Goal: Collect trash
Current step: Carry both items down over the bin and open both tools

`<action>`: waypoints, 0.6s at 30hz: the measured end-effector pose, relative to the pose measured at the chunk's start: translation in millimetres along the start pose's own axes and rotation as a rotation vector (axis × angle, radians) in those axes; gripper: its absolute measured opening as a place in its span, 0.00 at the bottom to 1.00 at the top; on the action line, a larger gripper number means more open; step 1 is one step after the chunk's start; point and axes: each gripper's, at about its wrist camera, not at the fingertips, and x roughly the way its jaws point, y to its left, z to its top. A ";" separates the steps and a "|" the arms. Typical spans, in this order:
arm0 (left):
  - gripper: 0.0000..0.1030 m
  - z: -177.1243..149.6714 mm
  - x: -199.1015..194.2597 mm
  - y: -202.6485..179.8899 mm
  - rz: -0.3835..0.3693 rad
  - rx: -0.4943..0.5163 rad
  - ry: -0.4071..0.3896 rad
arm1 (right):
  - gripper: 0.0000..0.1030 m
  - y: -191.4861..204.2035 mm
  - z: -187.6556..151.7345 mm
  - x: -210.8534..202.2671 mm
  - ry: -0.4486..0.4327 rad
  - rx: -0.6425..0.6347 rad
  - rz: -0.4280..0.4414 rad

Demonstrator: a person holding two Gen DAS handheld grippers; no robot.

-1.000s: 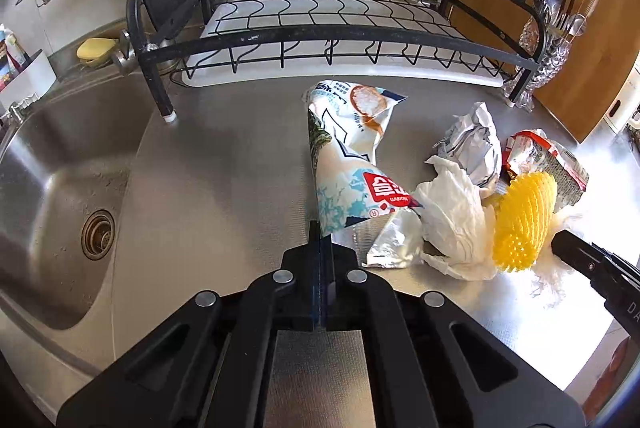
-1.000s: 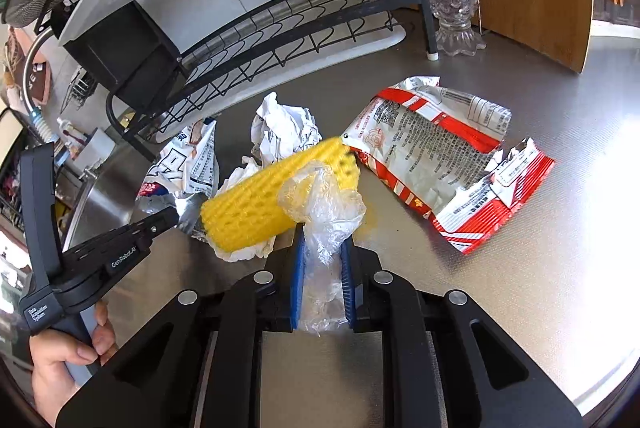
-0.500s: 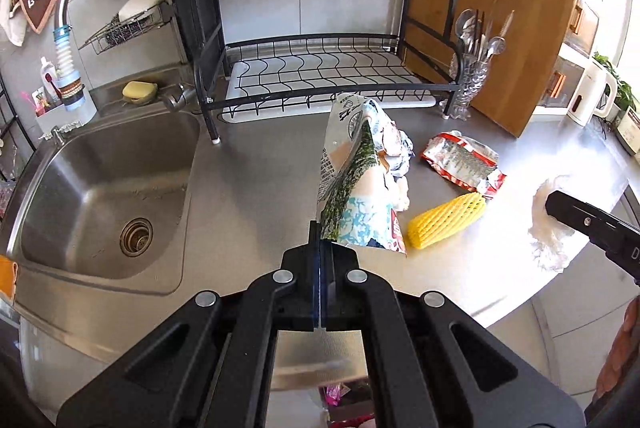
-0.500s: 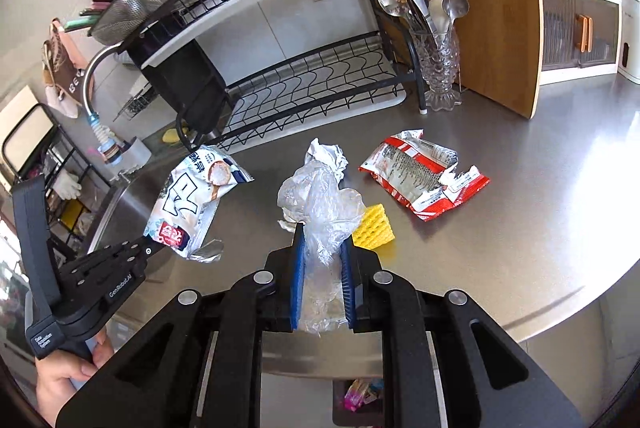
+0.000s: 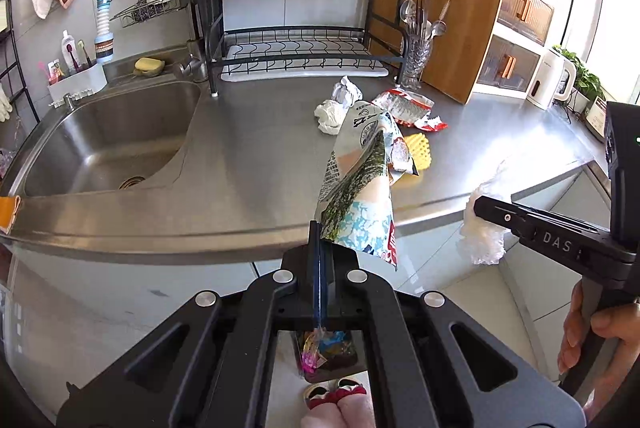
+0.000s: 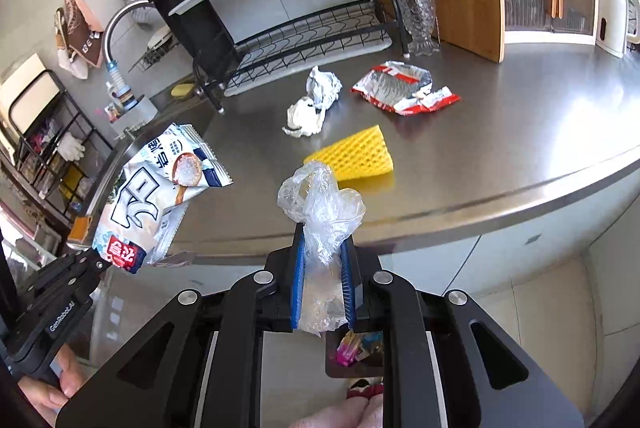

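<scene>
Off the counter's (image 6: 520, 132) front edge, over open floor, our left gripper (image 5: 320, 240) pinches a salt bag (image 5: 360, 188) and our right gripper (image 6: 323, 268) clamps a plastic wad (image 6: 320, 200), while foam (image 6: 356, 156), tissue (image 6: 304, 116), foil (image 6: 322, 86) and a red wrapper (image 6: 400, 86) lie mid-counter beside the sink (image 5: 108, 132).

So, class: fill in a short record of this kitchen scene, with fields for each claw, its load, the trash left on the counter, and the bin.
left claw: shut on blue-white snack bag
right claw: shut on clear plastic wrap
on counter: red wrapper, yellow foam net, white tissue, crumpled foil
bin: on the floor below, holding colourful wrappers
</scene>
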 end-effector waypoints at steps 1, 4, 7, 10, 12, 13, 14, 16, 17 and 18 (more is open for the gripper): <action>0.00 -9.9 -2.2 -1.2 -0.001 -0.004 0.000 | 0.17 -0.7 -8.3 0.9 0.008 0.000 0.002; 0.00 -39.7 -3.9 -4.1 -0.004 -0.017 0.007 | 0.17 -2.0 -33.2 3.2 0.033 -0.004 0.013; 0.00 -69.6 0.5 -5.2 0.000 -0.024 0.022 | 0.17 -2.3 -57.6 5.5 0.053 -0.010 0.017; 0.00 -100.0 11.0 -4.9 -0.002 -0.037 0.053 | 0.17 -2.5 -80.2 10.7 0.073 -0.022 0.015; 0.00 -119.8 20.5 -5.4 -0.006 -0.043 0.072 | 0.17 -3.5 -95.2 17.0 0.092 -0.027 0.012; 0.00 -129.3 25.9 -5.3 -0.013 -0.047 0.082 | 0.17 -4.0 -102.0 21.0 0.102 -0.030 0.011; 0.00 -138.5 31.5 -5.8 -0.017 -0.050 0.092 | 0.17 -4.9 -109.5 25.8 0.114 -0.033 0.009; 0.00 -155.5 43.5 -6.4 -0.020 -0.049 0.112 | 0.17 -7.4 -123.2 37.3 0.142 -0.033 0.009; 0.00 -162.6 49.6 -6.4 -0.020 -0.049 0.120 | 0.17 -8.9 -129.7 43.2 0.154 -0.031 0.009; 0.00 -169.8 56.3 -6.2 -0.022 -0.052 0.131 | 0.17 -10.9 -136.4 49.5 0.166 -0.028 0.013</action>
